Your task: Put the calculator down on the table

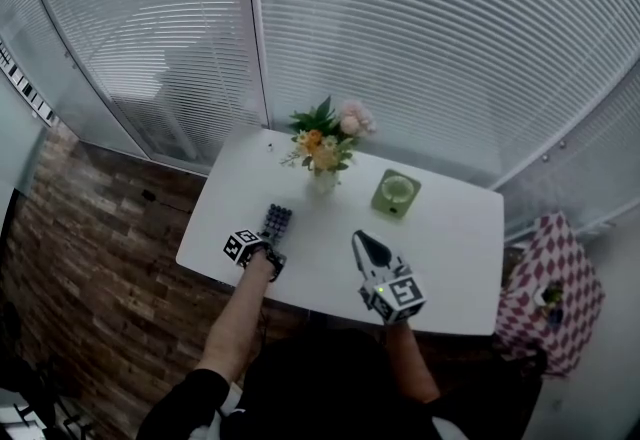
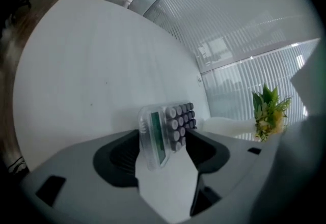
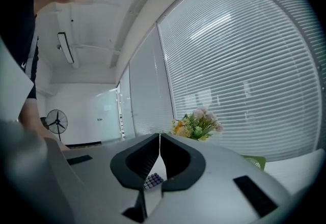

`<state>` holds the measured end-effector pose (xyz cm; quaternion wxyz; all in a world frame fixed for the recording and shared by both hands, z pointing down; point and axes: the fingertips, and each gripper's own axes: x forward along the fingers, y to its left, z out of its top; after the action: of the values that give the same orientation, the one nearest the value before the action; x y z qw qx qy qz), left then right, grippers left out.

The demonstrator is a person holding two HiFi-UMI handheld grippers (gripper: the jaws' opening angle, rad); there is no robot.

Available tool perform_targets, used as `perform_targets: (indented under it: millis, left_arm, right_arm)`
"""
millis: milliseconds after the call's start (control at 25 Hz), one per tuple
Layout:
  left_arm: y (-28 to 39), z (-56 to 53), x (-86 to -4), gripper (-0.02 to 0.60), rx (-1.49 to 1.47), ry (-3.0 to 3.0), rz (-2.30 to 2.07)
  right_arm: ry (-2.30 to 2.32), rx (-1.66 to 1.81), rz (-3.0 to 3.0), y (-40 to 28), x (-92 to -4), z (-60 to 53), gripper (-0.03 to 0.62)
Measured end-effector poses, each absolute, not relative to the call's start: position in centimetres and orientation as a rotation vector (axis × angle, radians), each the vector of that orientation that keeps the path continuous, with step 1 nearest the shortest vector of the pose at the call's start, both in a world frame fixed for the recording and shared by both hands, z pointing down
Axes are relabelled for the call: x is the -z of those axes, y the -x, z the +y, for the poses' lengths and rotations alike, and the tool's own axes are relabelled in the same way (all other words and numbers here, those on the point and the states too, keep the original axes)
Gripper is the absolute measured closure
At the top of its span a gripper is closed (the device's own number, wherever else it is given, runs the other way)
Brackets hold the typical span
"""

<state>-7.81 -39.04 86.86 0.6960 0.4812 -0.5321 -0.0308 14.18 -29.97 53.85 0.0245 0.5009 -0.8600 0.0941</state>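
Calculator [image 1: 277,222] lies on table [image 1: 450,238], long axis running away from me, display end between my left gripper's [image 1: 268,246] spread jaws, keys farther.

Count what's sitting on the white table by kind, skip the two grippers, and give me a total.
Clear-cased calculator with grey keys: 1
White vase of orange and pink flowers: 1
Green square dish: 1
Total: 3
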Motion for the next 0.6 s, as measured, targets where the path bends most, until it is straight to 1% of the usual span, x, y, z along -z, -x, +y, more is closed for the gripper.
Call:
perform_targets:
  millis: [160,440,600]
  left_arm:
    - [8.4,-38.3,-86.7,0.318,0.091,-1.048,-1.203]
    - [10.9,-36.7,-85.8,0.311,0.24,-1.062,-1.175]
    - [12.5,-36.6,-83.4,0.311,0.361,-1.12,-1.168]
  right_arm:
    - [-1.559,-0.283,-2.653,-14.1,-53.5,-29.9,0.588]
    - [-1.567,-0.294,-2.649,-14.2,-53.6,-29.8,0.587]
    - [-1.559,-0.301,-2.64,-13.8,-53.8,-29.9,0.587]
